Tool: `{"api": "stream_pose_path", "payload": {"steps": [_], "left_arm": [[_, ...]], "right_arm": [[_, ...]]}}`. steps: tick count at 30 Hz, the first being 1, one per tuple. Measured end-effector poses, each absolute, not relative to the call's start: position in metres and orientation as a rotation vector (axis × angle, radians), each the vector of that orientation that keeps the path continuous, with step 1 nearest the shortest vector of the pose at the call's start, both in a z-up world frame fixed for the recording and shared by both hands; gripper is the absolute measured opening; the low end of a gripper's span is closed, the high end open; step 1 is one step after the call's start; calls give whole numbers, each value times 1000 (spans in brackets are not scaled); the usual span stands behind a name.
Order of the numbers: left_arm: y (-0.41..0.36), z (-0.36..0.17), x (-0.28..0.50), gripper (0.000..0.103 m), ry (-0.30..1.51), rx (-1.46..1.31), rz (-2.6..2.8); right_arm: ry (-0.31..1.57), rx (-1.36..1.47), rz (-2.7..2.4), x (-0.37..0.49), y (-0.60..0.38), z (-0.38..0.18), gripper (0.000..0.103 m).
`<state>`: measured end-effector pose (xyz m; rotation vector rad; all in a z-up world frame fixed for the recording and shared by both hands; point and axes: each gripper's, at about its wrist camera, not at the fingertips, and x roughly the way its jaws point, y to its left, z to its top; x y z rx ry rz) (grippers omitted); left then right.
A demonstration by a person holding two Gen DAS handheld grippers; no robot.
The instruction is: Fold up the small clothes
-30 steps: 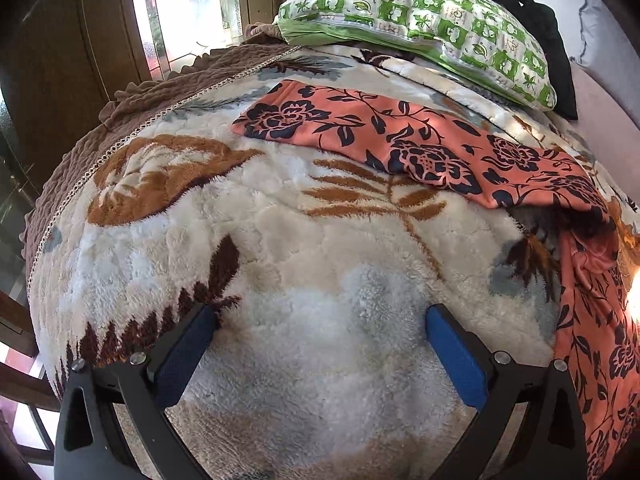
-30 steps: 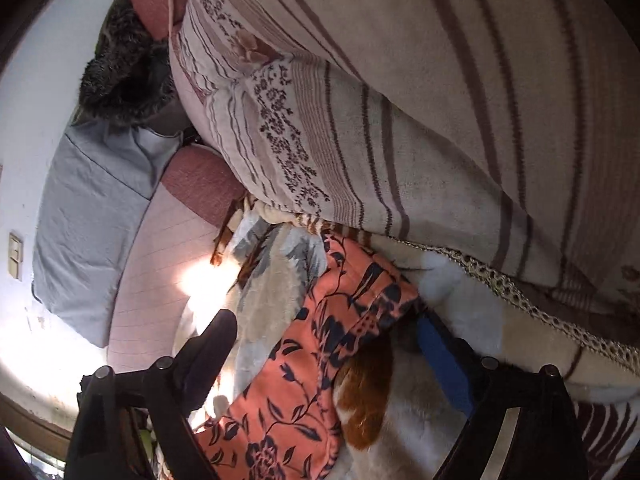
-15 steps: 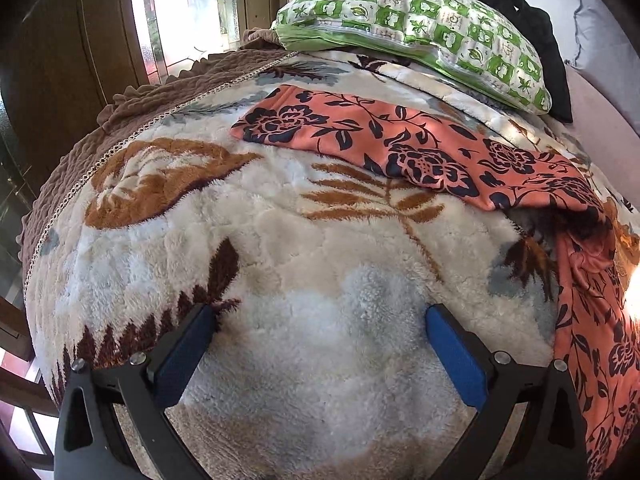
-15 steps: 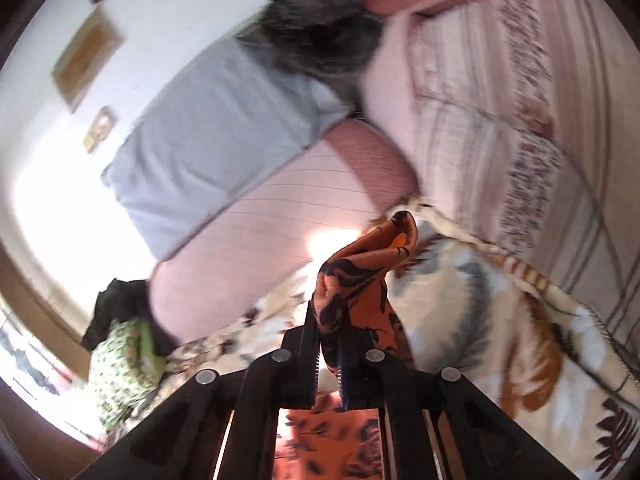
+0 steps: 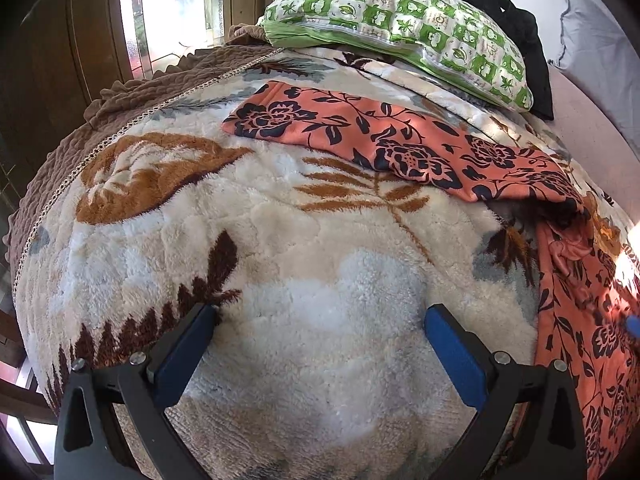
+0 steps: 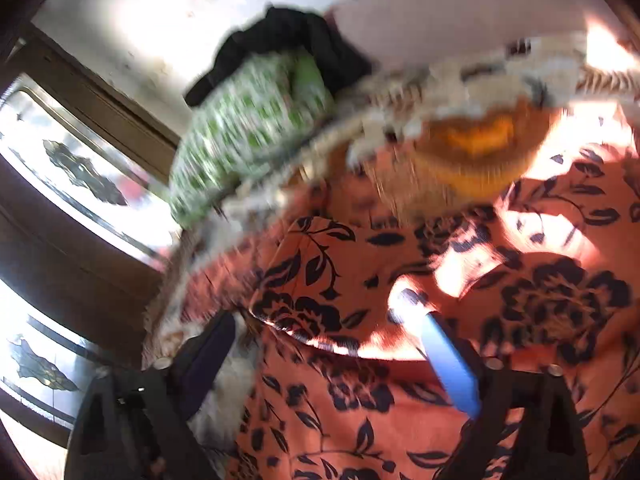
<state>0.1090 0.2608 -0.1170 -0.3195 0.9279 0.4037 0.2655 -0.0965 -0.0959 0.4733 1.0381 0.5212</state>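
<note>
Plush blanket (image 5: 304, 280) with brown leaves covered the bed, and on it lay the orange flowered garment (image 5: 360, 136), one part stretched flat across the far side, the other running down the right edge toward the camera. Left gripper (image 5: 320, 344) hung over bare blanket, jaws wide apart, nothing between them, well clear of the cloth. Right gripper (image 6: 320, 344) was low over the garment (image 6: 400, 420), jaws spread too, blue pad (image 6: 444, 364) against the fabric; the view was blurred, so actual contact was hard to call. Beyond the garment sat a green checked pillow (image 5: 400, 20), a black cloth (image 5: 516, 36) behind it, and a window (image 5: 176, 8) at the left.
</note>
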Motion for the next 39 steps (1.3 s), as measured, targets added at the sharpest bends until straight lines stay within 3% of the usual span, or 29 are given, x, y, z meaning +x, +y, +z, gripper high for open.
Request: {"api": "stream_pose_path", "payload": {"steps": [3, 11, 14, 16, 17, 24, 28, 33, 39], "left_arm": [[263, -116, 109, 103, 922, -345, 404], [259, -118, 111, 103, 929, -319, 427], [258, -118, 112, 103, 929, -310, 436], [256, -119, 112, 103, 932, -293, 442], [256, -120, 113, 103, 934, -286, 442], [254, -121, 114, 103, 927, -272, 463], [255, -121, 114, 103, 925, -277, 460], [260, -114, 114, 103, 920, -324, 454], [281, -80, 116, 103, 796, -604, 218]], "right_arm": [[1049, 516, 492, 248, -107, -121, 96], [882, 695, 407, 246, -228, -76, 96], [868, 802, 292, 254, -286, -101, 103], [1011, 886, 120, 264, -321, -142, 101], [963, 970, 169, 259, -332, -147, 101], [824, 909, 401, 273, -345, -88, 101], [956, 959, 152, 301, -387, -146, 98], [801, 958, 276, 266, -381, -109, 98], [811, 791, 373, 186, -330, -101, 98]]}}
